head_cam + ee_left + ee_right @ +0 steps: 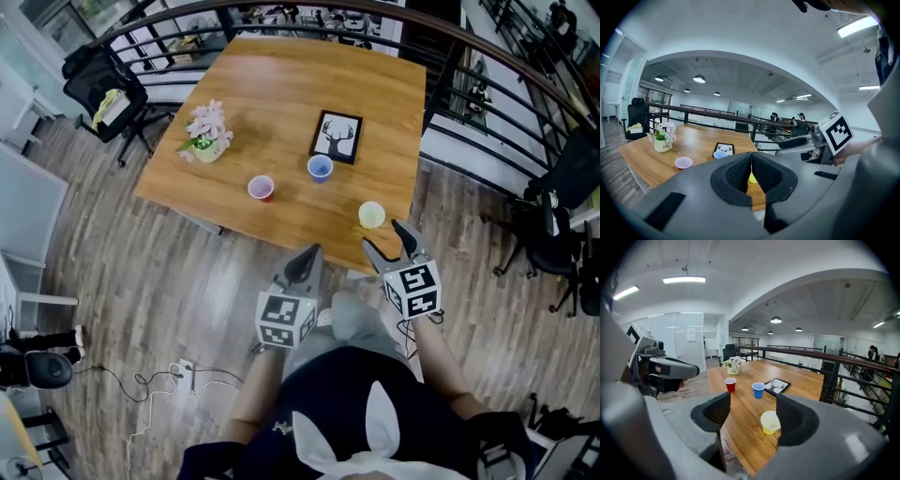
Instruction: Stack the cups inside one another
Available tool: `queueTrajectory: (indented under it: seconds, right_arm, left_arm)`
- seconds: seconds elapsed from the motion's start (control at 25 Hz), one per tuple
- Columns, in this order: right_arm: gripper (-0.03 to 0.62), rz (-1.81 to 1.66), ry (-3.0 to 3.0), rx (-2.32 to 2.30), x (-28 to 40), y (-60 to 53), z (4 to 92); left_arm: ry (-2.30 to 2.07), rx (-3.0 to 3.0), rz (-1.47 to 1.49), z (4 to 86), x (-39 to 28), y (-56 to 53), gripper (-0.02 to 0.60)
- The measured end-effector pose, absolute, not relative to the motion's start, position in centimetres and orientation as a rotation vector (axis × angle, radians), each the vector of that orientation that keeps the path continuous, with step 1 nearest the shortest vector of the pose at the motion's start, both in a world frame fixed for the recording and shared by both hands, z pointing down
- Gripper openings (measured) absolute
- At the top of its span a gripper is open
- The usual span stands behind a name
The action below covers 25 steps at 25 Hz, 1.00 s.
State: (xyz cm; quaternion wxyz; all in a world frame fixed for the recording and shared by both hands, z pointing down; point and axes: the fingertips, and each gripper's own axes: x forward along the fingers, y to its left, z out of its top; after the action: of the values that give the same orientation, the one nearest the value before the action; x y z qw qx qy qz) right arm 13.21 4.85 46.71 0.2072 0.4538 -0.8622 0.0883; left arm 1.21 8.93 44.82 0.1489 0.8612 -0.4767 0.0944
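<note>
Two tongs [309, 257] [384, 239], three separate cups [262, 188] [320, 168] [371, 215]

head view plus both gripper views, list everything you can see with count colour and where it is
table: one, light wood, middle of the head view
red cup: one, red, upright on the table, left of the blue cup
blue cup: one, blue, upright beside the framed picture
yellow cup: one, yellow, upright by the near edge, closest to the right gripper
framed picture: one, black frame with a deer, flat on the table
flower pot: one, pale with pink flowers, left part of the table
office chair: one, black, off the far left corner
railing: one, dark, around the far and right sides
left gripper: one, grey, jaws together, empty, short of the table
right gripper: one, grey, jaws apart, empty, at the table's near edge
</note>
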Motion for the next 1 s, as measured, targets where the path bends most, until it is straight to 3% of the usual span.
queueTrajectory:
  seconds: [1.0]
  right_arm:
    - [0.353,0.444,-2.156,1.179,14.4,-3.2,59.1]
  left_arm:
    - [-1.266,2.439,0.396,49.0,-1.0,0.7,0.018]
